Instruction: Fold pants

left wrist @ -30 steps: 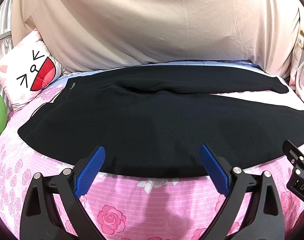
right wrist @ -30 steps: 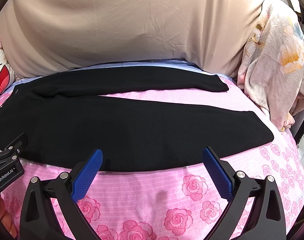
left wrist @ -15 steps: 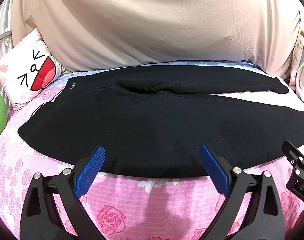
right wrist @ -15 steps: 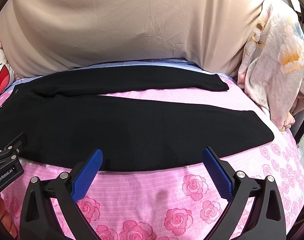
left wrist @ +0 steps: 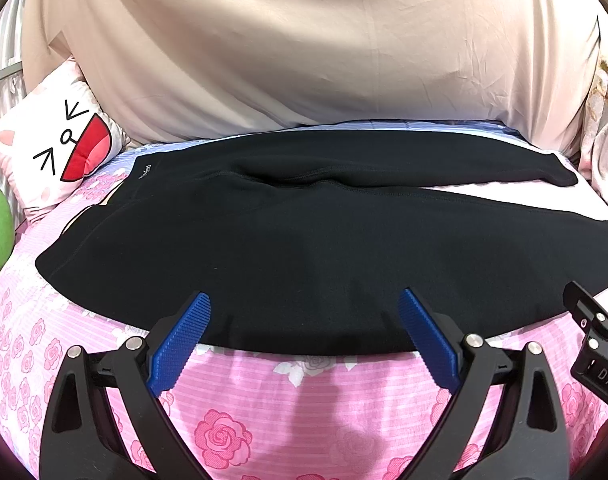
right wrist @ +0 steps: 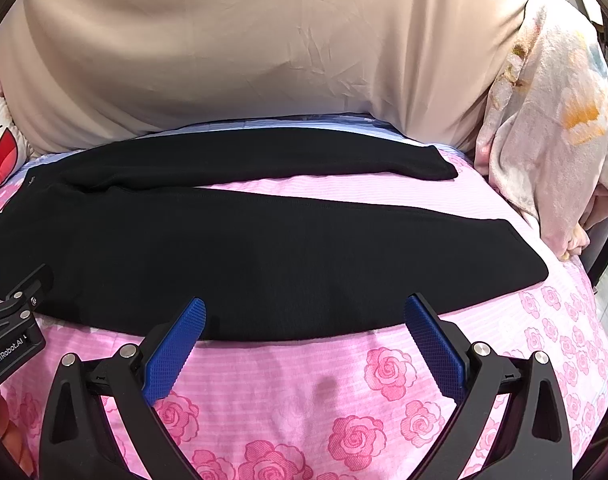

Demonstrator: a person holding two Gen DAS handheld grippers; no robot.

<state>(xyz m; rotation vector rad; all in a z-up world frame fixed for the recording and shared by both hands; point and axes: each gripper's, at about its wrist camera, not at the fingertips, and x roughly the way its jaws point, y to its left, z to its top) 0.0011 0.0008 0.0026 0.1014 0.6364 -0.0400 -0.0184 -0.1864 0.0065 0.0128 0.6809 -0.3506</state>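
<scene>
The bed (left wrist: 304, 392), under a pink rose sheet, served as the folding surface, with a beige cover (left wrist: 304, 40) heaped at 12 o'clock. The pants (left wrist: 304, 248) lay flat across it, waist toward 9 o'clock by the pillow (left wrist: 60, 152), both legs running toward 3 o'clock and splayed apart, probably spread for a first lengthwise fold. The left tongs (left wrist: 304, 312) and right tongs (right wrist: 304, 316) hung at 6 o'clock over the near hem, jaws gaping wide and holding nothing, seemingly lined up to pinch that edge.

Bed w/ pink rose sheet (left wrist: 304, 400); black pants (left wrist: 304, 248) flat across it, cartoon pillow (left wrist: 60, 152) far left.
</scene>
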